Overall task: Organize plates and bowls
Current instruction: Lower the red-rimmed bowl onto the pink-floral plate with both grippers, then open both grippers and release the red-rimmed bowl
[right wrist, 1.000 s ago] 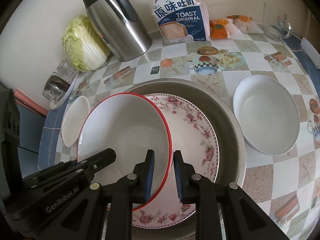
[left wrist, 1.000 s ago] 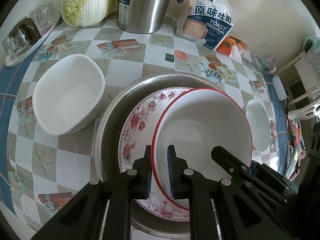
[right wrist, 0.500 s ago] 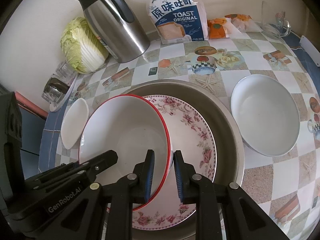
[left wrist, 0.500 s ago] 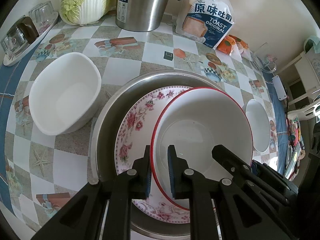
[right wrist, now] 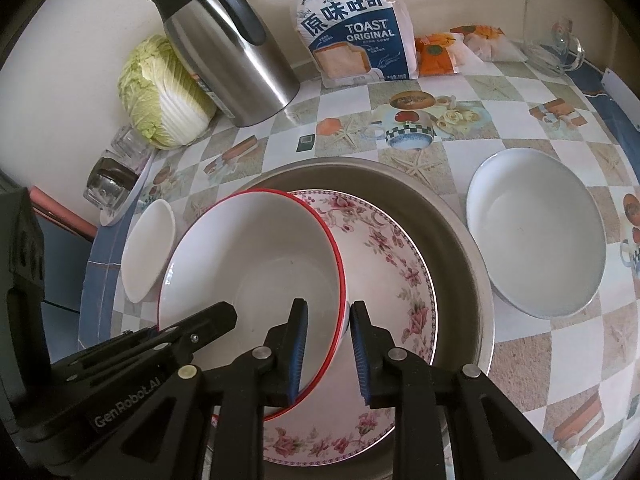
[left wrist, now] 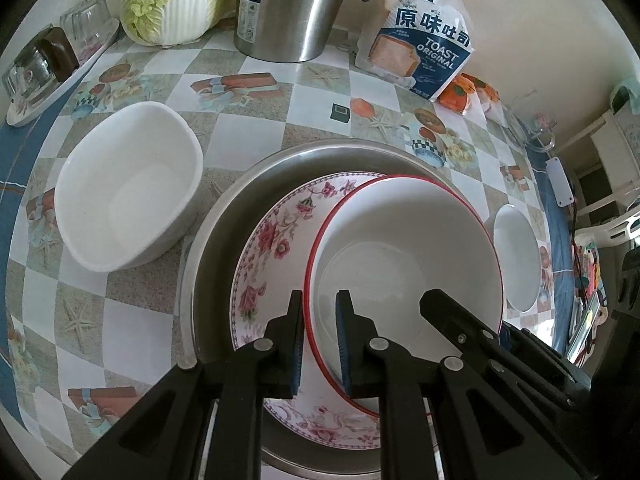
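A red-rimmed white bowl (left wrist: 404,256) (right wrist: 256,264) rests on a floral plate (left wrist: 276,240) (right wrist: 392,264) inside a steel basin (left wrist: 224,216) (right wrist: 452,216). My left gripper (left wrist: 318,320) straddles the bowl's left rim, one finger inside and one outside, shut on it. My right gripper (right wrist: 328,328) straddles the bowl's right rim with a wider gap, barely touching. A white squarish bowl (left wrist: 124,184) (right wrist: 148,252) stands left of the basin. A white round bowl (right wrist: 536,232) (left wrist: 516,256) stands to its right.
At the back by the wall stand a steel thermos (right wrist: 232,52), a napa cabbage (right wrist: 164,92), a toast bag (right wrist: 352,36) and orange snack packets (right wrist: 440,52). Upturned glasses on a tray (left wrist: 44,68) are at far left. A glass jug (right wrist: 556,48) is at far right.
The right gripper's fingers have spread apart around the bowl's rim. The bowl has settled a little lower onto the floral plate. The left gripper's hold is unchanged.
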Demonstrator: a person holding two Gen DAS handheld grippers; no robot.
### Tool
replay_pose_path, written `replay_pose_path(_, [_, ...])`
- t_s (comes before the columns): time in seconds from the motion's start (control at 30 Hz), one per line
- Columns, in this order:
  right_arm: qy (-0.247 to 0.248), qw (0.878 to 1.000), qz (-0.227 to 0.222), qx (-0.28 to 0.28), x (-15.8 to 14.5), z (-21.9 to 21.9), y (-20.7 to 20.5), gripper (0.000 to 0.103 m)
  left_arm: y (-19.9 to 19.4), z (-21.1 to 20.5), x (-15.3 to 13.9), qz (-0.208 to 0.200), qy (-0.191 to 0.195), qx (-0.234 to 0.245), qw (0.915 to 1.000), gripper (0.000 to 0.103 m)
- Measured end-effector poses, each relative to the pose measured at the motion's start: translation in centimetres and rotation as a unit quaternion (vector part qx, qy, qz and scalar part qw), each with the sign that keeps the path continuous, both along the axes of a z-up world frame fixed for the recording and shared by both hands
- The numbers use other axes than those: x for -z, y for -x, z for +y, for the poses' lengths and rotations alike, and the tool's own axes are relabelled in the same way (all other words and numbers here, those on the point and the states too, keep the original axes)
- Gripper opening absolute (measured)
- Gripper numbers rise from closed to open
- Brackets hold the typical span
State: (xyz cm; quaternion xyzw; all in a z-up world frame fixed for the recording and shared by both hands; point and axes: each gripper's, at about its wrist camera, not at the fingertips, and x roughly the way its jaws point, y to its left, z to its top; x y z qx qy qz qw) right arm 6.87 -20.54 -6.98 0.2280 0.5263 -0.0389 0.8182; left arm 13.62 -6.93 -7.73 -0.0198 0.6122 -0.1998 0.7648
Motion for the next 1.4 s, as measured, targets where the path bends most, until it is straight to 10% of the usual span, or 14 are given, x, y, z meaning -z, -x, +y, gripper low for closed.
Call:
replay_pose_path(1.17, [0.023,0.999,-0.025,-0.002,-2.6,-0.2,0.4,0.028,0.1,1.2,-2.4,-0.026,0.012,-0.009,0.9996,0.019])
replay_pose_path(1.4, [0.042,0.998,-0.036,0.006,-4.1,-0.3,1.1,0.034,0.5,1.9,-4.0,-0.050,0.012,-0.015,0.9986,0.041])
